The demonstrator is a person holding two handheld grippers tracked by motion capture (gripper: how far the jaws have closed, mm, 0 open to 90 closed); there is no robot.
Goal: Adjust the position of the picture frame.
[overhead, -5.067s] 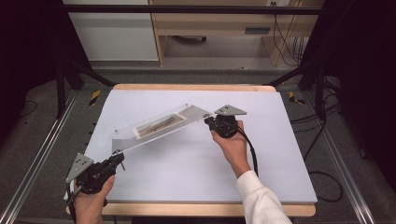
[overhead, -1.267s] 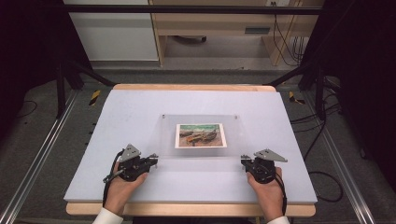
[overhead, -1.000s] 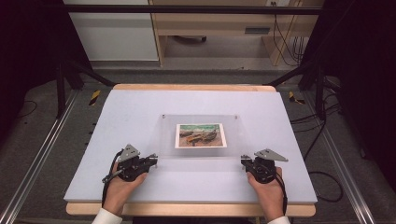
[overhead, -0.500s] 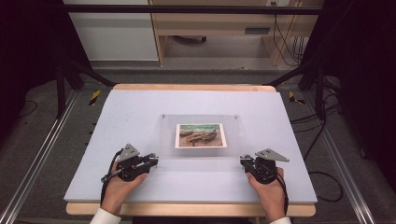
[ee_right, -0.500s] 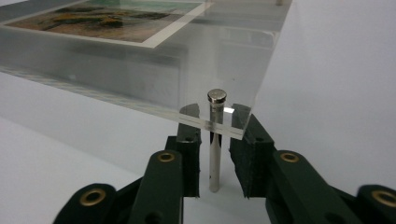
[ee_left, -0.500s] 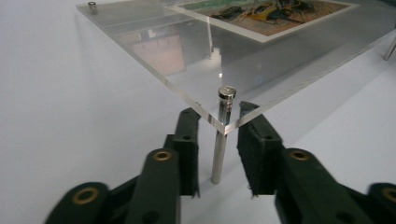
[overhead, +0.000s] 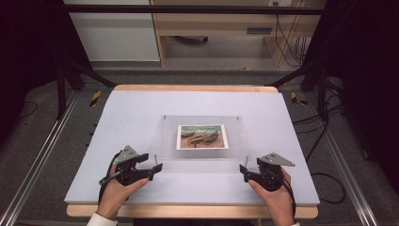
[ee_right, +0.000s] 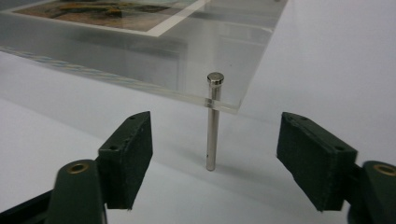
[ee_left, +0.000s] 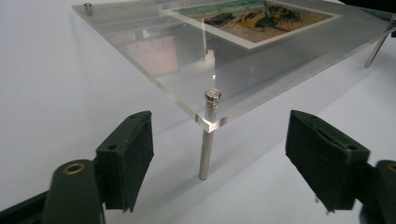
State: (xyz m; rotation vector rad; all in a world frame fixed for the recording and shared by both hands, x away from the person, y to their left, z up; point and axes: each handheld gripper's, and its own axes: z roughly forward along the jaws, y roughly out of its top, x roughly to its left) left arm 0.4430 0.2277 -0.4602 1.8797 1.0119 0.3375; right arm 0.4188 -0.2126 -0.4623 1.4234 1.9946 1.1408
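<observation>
Jaws on both the left gripper [overhead: 155, 165] and the right gripper [overhead: 243, 170] have just been opening, each released around one near post. One clear frame [overhead: 202, 155] holding one picture [overhead: 202, 136] stands mid-bench [overhead: 141, 108] on four metal posts [ee_left: 207, 135].

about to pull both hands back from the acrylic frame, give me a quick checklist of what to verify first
1. Left hand-held gripper released: ok. Its jaws have just been opening; the near left metal pin stands between them, untouched.
2. Right hand-held gripper released: ok. Jaws have just been opening, clear of the near right metal pin.
3. Acrylic frame level on the table: ok, it looks flat in the high view.
4. Near pins upright, feet on the table: ok.
5. Far pins seated: cannot tell, too small.
6. Picture flat inside the acrylic: ok.
</observation>
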